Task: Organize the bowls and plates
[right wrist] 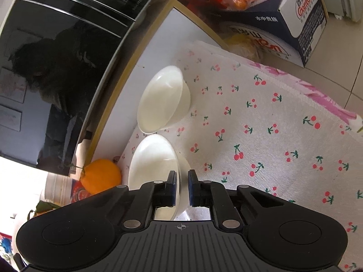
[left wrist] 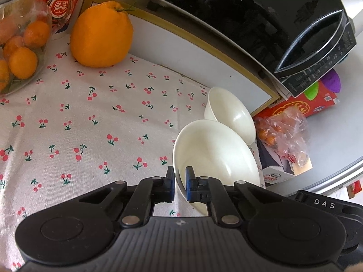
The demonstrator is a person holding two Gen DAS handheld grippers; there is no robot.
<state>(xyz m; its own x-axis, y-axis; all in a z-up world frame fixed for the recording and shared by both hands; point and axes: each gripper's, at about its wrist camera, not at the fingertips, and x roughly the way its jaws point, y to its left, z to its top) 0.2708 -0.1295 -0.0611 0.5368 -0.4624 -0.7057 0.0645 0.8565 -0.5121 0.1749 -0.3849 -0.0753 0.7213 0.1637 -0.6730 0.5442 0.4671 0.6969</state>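
Cherry-printed cloth (left wrist: 90, 122) covers the table in the left wrist view, with a big orange (left wrist: 101, 35) and a bag of small oranges (left wrist: 20, 52) at the back and a black microwave (left wrist: 261, 22) on a white board along the far edge. Two white bowls sit side by side near that board. The left gripper (left wrist: 180, 185) straddles the rim of the near bowl (left wrist: 215, 156), one blue pad inside and one outside, jaws narrowed around the wall; whether they actually press it is hard to tell. The far bowl (left wrist: 231, 115) stands just behind it, probably the nesting target.

From the right wrist view, the same cloth (right wrist: 261, 124) runs toward a carton (right wrist: 295, 18). The right gripper (right wrist: 182, 187) likewise brackets the rim of the closer bowl (right wrist: 154, 156), jaws narrow, contact unclear. The other bowl (right wrist: 164, 97) sits just beyond, seemingly apart.
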